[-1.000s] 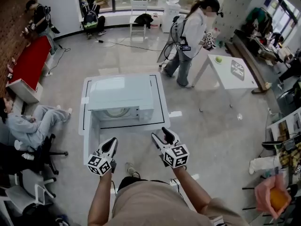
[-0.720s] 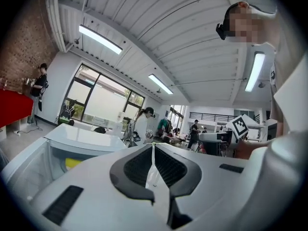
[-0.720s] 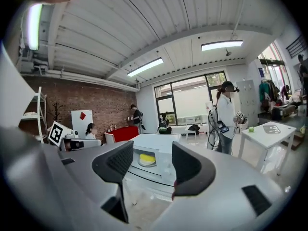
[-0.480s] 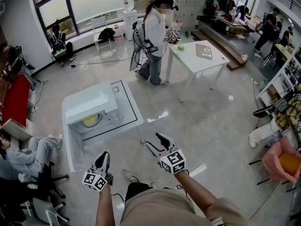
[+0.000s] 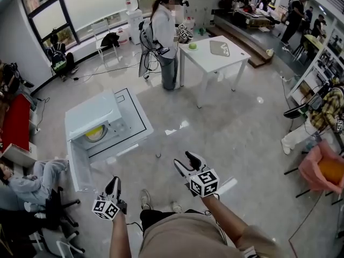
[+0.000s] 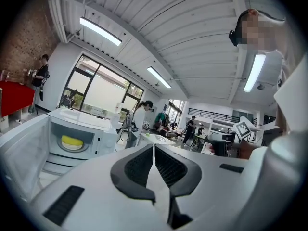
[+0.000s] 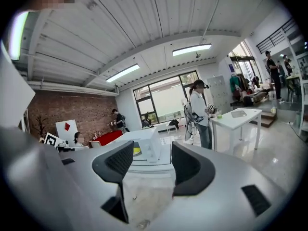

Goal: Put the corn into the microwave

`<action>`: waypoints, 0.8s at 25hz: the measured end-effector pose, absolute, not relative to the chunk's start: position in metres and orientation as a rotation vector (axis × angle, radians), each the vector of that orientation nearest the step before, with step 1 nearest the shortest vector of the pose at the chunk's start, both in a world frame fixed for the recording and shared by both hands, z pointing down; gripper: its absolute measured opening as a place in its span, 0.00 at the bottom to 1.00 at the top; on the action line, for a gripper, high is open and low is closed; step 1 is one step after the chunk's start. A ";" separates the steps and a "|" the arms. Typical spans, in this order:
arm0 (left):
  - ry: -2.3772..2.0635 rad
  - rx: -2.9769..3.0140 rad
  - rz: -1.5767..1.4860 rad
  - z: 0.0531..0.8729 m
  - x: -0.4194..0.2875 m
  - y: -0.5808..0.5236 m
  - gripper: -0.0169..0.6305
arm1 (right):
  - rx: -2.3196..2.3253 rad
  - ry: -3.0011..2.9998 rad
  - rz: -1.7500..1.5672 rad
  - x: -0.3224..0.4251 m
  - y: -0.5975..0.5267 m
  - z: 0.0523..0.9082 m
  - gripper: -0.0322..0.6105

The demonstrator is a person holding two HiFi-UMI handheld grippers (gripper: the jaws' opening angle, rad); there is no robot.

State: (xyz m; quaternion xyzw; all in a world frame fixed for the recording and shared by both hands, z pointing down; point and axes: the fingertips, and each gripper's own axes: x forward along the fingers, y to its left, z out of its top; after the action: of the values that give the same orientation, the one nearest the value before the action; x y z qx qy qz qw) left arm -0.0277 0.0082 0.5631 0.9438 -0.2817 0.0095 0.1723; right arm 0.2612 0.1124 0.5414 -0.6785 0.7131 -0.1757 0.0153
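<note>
The white microwave point(image 5: 92, 114) stands on a low white table point(image 5: 134, 123) at the left of the head view, its door point(image 5: 77, 168) swung open. The yellow corn point(image 5: 95, 133) lies on the turntable inside. My left gripper point(image 5: 113, 183) is shut and holds nothing, a step back from the door. To its right, my right gripper point(image 5: 184, 162) is open and empty over the floor. The left gripper view has its shut gripper point(image 6: 154, 149), the microwave point(image 6: 84, 126) and the corn point(image 6: 71, 142). In the right gripper view, the microwave point(image 7: 149, 146) and corn point(image 7: 136, 151) lie beyond the open gripper point(image 7: 151, 159).
A person point(image 5: 164, 34) stands by a white table point(image 5: 215, 52) with a green object point(image 5: 192, 46) at the back. Someone sits on the floor point(image 5: 32, 179) left of the microwave, near office chairs. A red bench point(image 5: 16, 122) is at far left, and a pink bag point(image 5: 321, 171) at right.
The head view has swung right and back, so the microwave has slid to the left. Both grippers are now farther from its open door. Neither gripper's state has changed.
</note>
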 end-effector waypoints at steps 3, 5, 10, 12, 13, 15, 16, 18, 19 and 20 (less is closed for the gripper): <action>-0.809 2.691 0.011 0.557 -0.022 0.013 0.04 | -2.120 2.206 -0.615 0.267 0.122 0.555 0.45; -0.797 2.690 0.013 0.557 -0.017 0.020 0.04 | -2.135 2.189 -0.645 0.268 0.130 0.562 0.45; -0.703 2.716 0.042 0.562 -0.002 0.039 0.04 | -2.211 2.099 -0.714 0.272 0.148 0.578 0.34; -0.677 2.727 0.046 0.563 0.003 0.047 0.04 | -2.236 2.086 -0.714 0.273 0.154 0.584 0.28; -0.669 2.729 0.044 0.564 0.005 0.047 0.04 | -2.241 2.083 -0.711 0.272 0.153 0.586 0.27; -0.656 2.722 0.050 0.568 0.006 0.046 0.04 | -2.239 2.083 -0.688 0.268 0.148 0.585 0.26; -0.647 2.714 0.058 0.572 0.005 0.045 0.04 | -2.232 2.083 -0.671 0.266 0.147 0.581 0.26; -0.625 2.693 0.073 0.579 0.004 0.047 0.04 | -2.196 2.071 -0.650 0.262 0.148 0.572 0.26; -0.615 2.687 0.078 0.580 0.004 0.049 0.04 | -2.166 2.057 -0.655 0.262 0.149 0.568 0.26; -0.606 2.687 0.082 0.579 0.005 0.049 0.04 | -2.137 2.042 -0.665 0.262 0.149 0.564 0.25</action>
State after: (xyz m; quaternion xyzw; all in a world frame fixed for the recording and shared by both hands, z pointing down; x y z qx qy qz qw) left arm 0.0050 0.0494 0.5790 0.9569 -0.2159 0.0291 0.1919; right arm 0.2621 0.1493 0.5644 -0.7042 0.6730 -0.2190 0.0559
